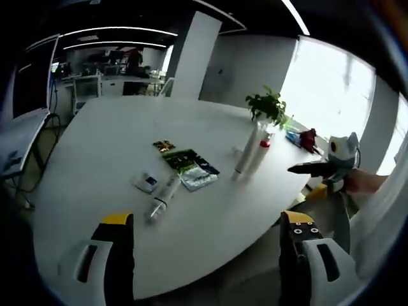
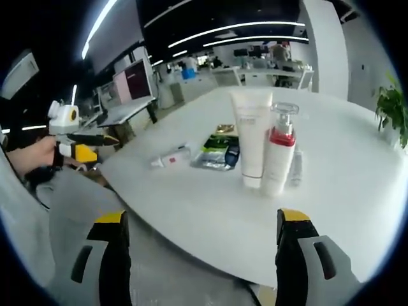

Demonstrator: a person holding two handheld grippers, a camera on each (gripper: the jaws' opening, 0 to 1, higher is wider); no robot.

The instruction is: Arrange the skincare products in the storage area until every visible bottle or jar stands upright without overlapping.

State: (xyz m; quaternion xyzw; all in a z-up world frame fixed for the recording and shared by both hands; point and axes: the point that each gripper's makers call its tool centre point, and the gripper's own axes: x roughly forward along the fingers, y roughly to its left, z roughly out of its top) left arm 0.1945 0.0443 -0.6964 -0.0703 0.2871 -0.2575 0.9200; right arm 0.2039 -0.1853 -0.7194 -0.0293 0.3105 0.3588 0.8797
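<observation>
At centre frame in the left gripper view, a small tube (image 1: 163,198) lies flat on the white bench (image 1: 95,146), cap toward the near edge, its long axis running up and to the right toward the packets. It sits just above and between the left tool (image 1: 207,252) jaws, which stand wide apart with nothing held. Beside it lie a small flat box (image 1: 146,182) and green sachets (image 1: 191,168), and further right two tall containers stand upright, a white tube (image 1: 247,152) and a red-collared pump bottle (image 1: 261,152), close together. In the right gripper view those two stand at upper centre, the white tube (image 2: 250,137) just left of the pump bottle (image 2: 279,150), seemingly touching or nearly so, with something slim lying flat (image 2: 295,167) just right of them; I cannot tell what it is. The right tool (image 2: 203,255) is also spread open and empty, held off the bench edge. The lying tube (image 2: 171,157) appears at centre left there, well beyond the right tool's line. My judgement: the lying tube is the piece to stand up next, and the left tool is nearer, approaching almost along the tube's length, so it would need to turn across that axis to grip.
</observation>
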